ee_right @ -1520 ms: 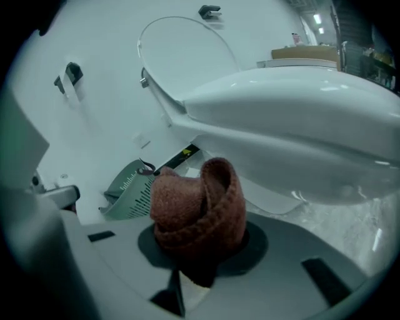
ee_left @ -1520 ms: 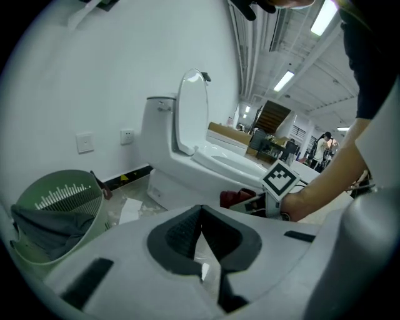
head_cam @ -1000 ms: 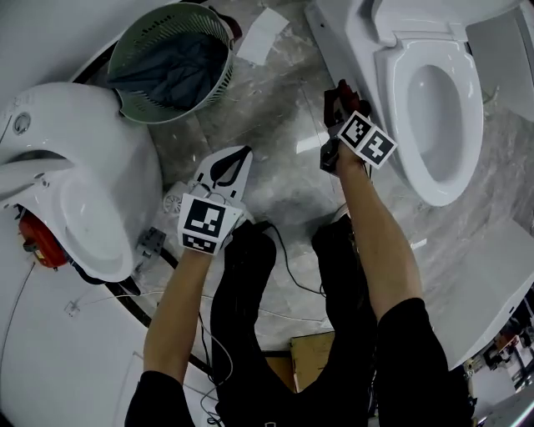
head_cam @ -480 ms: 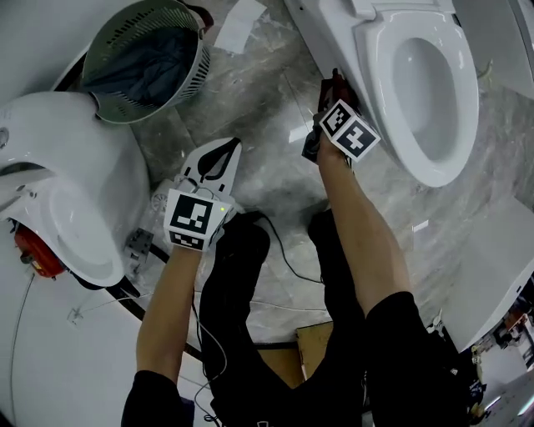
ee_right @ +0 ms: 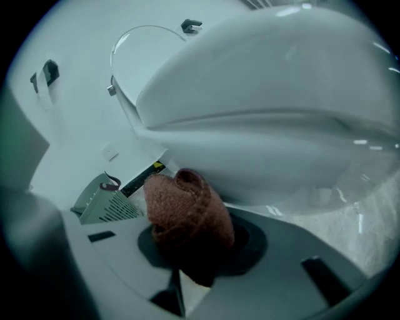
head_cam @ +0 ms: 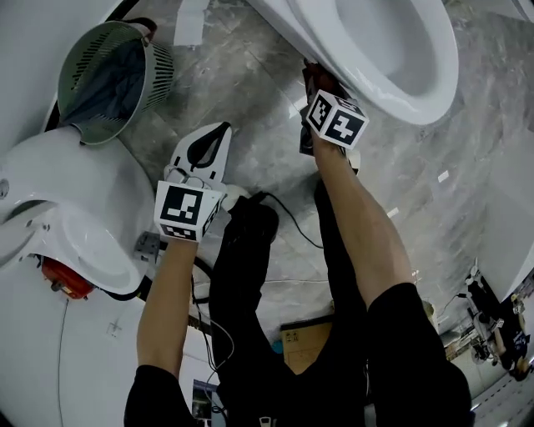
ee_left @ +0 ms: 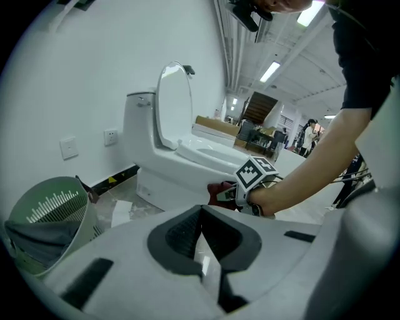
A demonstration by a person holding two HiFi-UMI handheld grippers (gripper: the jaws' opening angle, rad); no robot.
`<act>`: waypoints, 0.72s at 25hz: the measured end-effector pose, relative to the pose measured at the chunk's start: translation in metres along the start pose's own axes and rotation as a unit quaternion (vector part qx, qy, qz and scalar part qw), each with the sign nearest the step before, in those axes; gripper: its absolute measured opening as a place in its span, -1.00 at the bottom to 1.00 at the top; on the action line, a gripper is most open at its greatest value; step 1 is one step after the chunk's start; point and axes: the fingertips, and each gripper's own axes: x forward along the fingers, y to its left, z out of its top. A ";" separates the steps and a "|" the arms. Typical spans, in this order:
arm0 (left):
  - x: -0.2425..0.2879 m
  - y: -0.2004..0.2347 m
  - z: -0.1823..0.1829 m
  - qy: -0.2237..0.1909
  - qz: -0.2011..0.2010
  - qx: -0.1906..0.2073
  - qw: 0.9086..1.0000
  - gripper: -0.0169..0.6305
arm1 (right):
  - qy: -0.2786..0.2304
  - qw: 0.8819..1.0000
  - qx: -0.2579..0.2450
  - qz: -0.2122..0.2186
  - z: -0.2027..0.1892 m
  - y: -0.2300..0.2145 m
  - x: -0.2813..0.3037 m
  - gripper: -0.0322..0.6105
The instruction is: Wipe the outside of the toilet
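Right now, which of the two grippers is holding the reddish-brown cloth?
The right gripper, shut on the reddish-brown cloth by the white toilet bowl; the left gripper is shut, empty.

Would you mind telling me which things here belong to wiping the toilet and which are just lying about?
In the job: white ceramic toilet; brown rolled cloth, clamped in the right gripper.
Lying about: green slotted plastic basket; second white toilet at left; white paper sheet on the floor; brown cardboard box.
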 end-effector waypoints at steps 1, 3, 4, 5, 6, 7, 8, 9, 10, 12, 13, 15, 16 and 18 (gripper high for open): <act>0.004 -0.006 0.001 0.002 -0.005 0.001 1.000 -0.92 | 0.001 1.000 -0.005 0.003 -0.003 -0.004 -0.004 -0.65; 0.014 -0.019 0.004 0.007 -0.017 0.005 1.000 -0.92 | 0.005 1.000 -0.013 0.006 -0.007 -0.016 -0.012 -0.65; 0.018 -0.026 0.006 0.008 -0.022 0.007 1.000 -0.92 | 0.008 1.000 -0.015 0.006 -0.009 -0.022 -0.017 -0.65; 0.023 -0.033 0.009 0.010 -0.028 0.009 1.000 -0.92 | 0.011 1.000 -0.019 0.005 -0.010 -0.029 -0.021 -0.66; 0.027 -0.040 0.013 0.010 -0.033 0.011 0.999 -0.92 | 0.015 1.000 -0.024 0.003 -0.012 -0.036 -0.026 -0.66; 0.031 -0.047 0.016 0.011 -0.037 0.013 0.999 -0.92 | 0.020 0.999 -0.030 0.001 -0.013 -0.044 -0.030 -0.66; 0.035 -0.054 0.019 0.013 -0.041 0.015 0.999 -0.92 | 0.024 0.999 -0.036 0.001 -0.015 -0.052 -0.035 -0.66; 0.038 -0.060 0.021 0.015 -0.045 0.017 0.999 -0.92 | 0.027 0.999 -0.043 0.001 -0.016 -0.059 -0.039 -0.66; 0.042 -0.066 0.023 0.017 -0.049 0.019 0.998 -0.92 | 0.030 0.998 -0.049 0.002 -0.018 -0.066 -0.043 -0.66; 0.050 -0.077 0.027 0.019 -0.056 0.023 0.998 -0.92 | 0.036 0.998 -0.059 0.003 -0.020 -0.081 -0.049 -0.66; 0.054 -0.082 0.029 0.019 -0.058 0.025 0.998 -0.92 | 0.038 0.997 -0.061 0.003 -0.020 -0.090 -0.052 -0.66; 0.059 -0.090 0.031 0.023 -0.060 0.028 0.998 -0.92 | 0.041 0.997 -0.065 -0.002 -0.022 -0.106 -0.056 -0.66; 0.061 -0.093 0.031 0.025 -0.060 0.028 0.997 -0.92 | 0.044 0.997 -0.066 -0.005 -0.023 -0.116 -0.059 -0.66; 0.065 -0.101 0.032 0.030 -0.060 0.029 0.997 -0.92 | 0.050 0.996 -0.070 -0.014 -0.025 -0.137 -0.066 -0.66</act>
